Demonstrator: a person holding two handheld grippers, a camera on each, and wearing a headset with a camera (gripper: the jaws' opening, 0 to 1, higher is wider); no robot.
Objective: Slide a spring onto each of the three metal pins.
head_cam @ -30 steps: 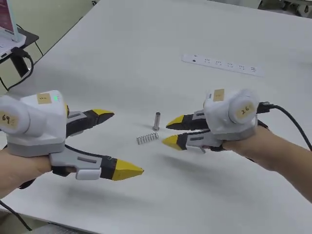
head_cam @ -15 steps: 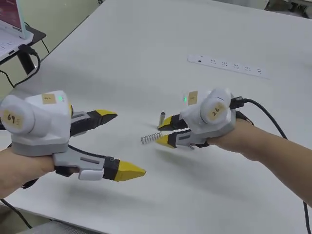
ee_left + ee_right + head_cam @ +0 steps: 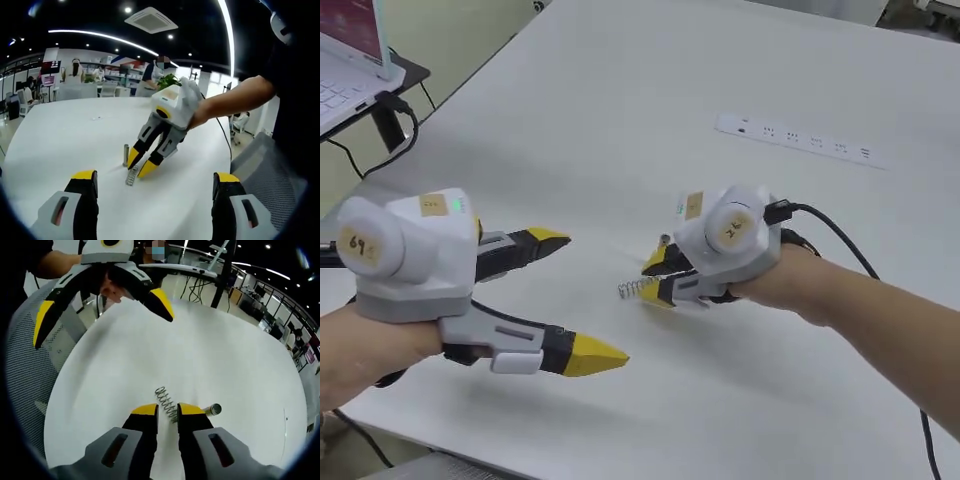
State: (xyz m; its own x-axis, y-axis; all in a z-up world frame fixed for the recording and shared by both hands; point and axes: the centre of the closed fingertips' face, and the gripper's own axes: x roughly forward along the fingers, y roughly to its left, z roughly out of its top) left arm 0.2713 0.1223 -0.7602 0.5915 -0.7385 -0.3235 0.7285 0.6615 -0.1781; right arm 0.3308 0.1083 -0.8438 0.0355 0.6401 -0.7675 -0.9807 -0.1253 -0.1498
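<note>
A small steel spring (image 3: 633,289) (image 3: 162,396) lies flat on the white table (image 3: 620,120). Just beyond it stands one short metal pin (image 3: 665,240) (image 3: 212,409) (image 3: 125,155), upright and bare. My right gripper (image 3: 655,278) (image 3: 168,410) is low over the table, its yellow-tipped jaws a narrow gap apart and astride the spring's near end. The left gripper view shows the right gripper (image 3: 140,165) tilted down onto the spring (image 3: 131,176). My left gripper (image 3: 582,295) (image 3: 156,176) hovers wide open and holds nothing, a hand's width left of the spring.
A white power strip (image 3: 805,140) lies at the far right of the table. An open laptop (image 3: 350,50) sits on a side stand beyond the table's left edge. The right gripper's black cable (image 3: 840,240) trails off to the right.
My right gripper has moved left and down from beside the pin onto the spring's end. The left gripper has stayed wide open and about where it was; the head camera has shifted.
</note>
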